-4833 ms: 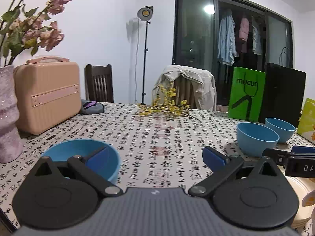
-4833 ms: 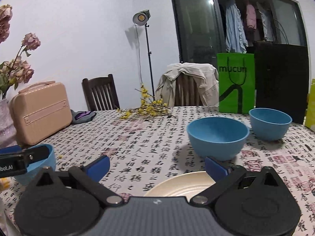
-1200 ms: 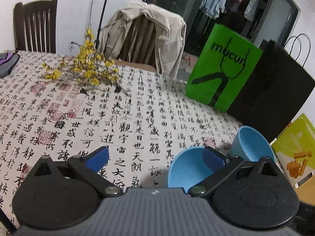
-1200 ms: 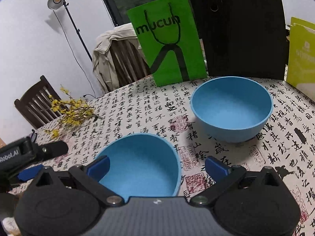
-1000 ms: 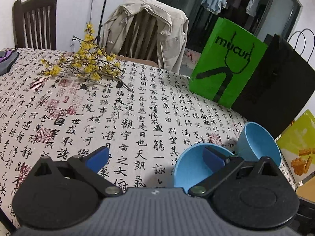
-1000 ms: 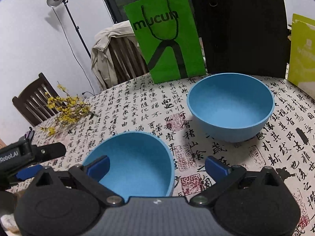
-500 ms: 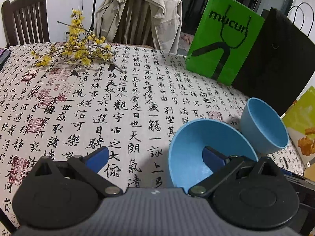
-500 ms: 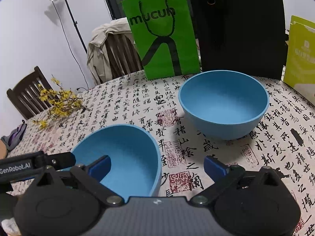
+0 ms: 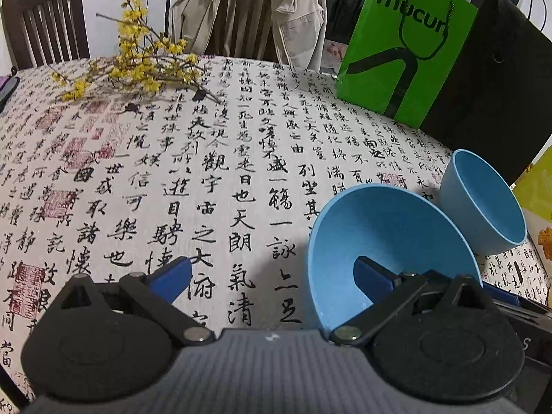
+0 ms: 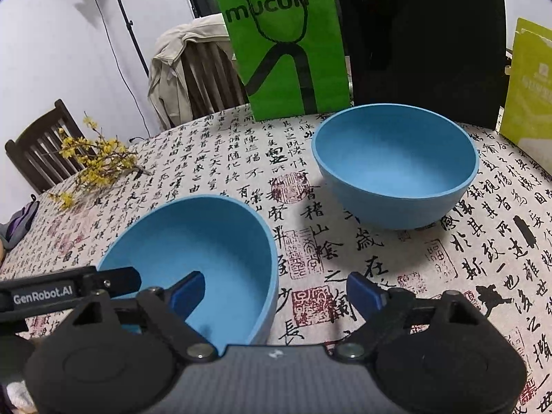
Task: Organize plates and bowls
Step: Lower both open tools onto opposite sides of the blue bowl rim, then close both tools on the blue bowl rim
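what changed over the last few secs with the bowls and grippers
Both grippers came across to the two blue bowls. The left gripper and right gripper each straddle the near bowl's rim; the right's jaws are closing, not yet pressing. The far bowl and green bag stayed put.

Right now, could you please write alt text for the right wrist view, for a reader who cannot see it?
The right gripper is closing around the rim of a near blue bowl, its pads not yet pressing. A second blue bowl stands beyond on the calligraphy tablecloth, before a green bag.
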